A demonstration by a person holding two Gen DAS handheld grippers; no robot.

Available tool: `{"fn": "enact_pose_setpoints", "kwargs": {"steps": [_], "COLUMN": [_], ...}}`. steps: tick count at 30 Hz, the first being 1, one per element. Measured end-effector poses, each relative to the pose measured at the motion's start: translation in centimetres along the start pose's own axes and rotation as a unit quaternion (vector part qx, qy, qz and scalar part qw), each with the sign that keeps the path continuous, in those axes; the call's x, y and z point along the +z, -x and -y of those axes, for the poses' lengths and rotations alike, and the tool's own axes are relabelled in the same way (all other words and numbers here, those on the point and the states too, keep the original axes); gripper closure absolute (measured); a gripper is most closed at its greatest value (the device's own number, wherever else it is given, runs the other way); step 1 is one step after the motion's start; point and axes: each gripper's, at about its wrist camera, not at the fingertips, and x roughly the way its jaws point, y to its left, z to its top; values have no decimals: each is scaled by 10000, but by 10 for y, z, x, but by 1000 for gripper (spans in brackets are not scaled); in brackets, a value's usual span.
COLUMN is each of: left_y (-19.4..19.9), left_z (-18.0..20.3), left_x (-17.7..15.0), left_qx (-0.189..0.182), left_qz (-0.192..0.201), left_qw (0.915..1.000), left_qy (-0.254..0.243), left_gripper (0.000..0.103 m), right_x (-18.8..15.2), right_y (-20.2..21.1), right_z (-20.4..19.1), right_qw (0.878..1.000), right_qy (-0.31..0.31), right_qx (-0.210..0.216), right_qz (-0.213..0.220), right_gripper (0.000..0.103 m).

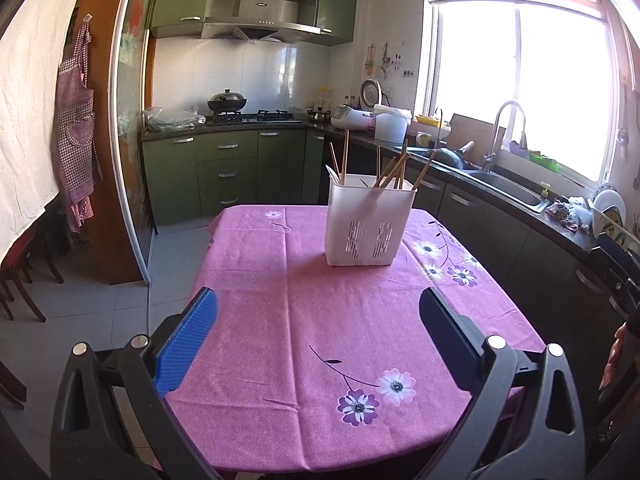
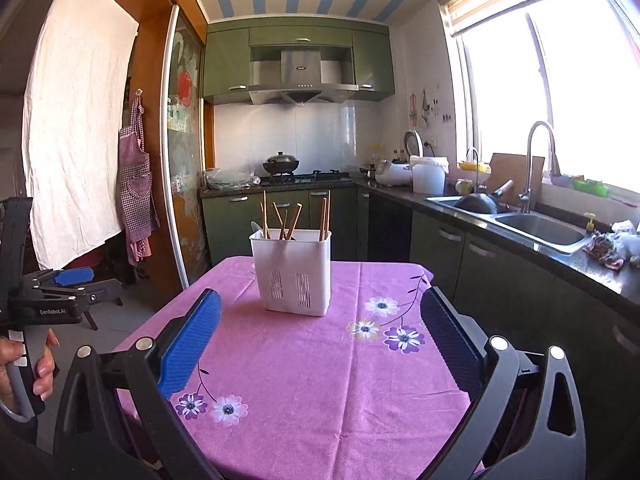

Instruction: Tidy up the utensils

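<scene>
A white slotted utensil holder (image 1: pixel 368 220) (image 2: pixel 294 276) stands upright toward the far end of the table, on a pink flowered tablecloth (image 1: pixel 280 340) (image 2: pixel 340 380). Several wooden chopsticks (image 1: pixel 390 172) (image 2: pixel 288 220) and a white spoon (image 1: pixel 332 174) (image 2: pixel 256 226) stick out of its top. My left gripper (image 1: pixel 318 312) hovers open over the near half of the table, nothing between its blue pads. My right gripper (image 2: pixel 320 304) is also open and empty, short of the holder. In the right wrist view the left gripper (image 2: pixel 68 278) shows at the left edge, held by a hand (image 2: pixel 40 364).
A dark counter with a steel sink (image 1: pixel 508 188) (image 2: pixel 540 232) and tap runs along the right, close to the table. Green cabinets and a stove with a wok (image 1: pixel 227 101) lie beyond. Left of the table: tiled floor, wooden chairs (image 1: pixel 20 280), a hanging apron (image 1: pixel 76 132).
</scene>
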Motion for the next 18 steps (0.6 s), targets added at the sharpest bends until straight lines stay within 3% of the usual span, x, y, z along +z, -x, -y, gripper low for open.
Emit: {"fn": "enact_pose_setpoints", "kwargs": {"steps": [18], "left_y": [32], "left_z": [9], "left_x": [-5], "left_qx": [111], "left_qz": [137], "left_qw": [9996], "left_qy": [-233], "left_gripper": [7], "right_x": [7], "right_y": [11], "right_z": [-14], "right_qw": [9998], "right_qy": [7], "right_qx": [187], "right_qz": [-86], "right_gripper": [5]}}
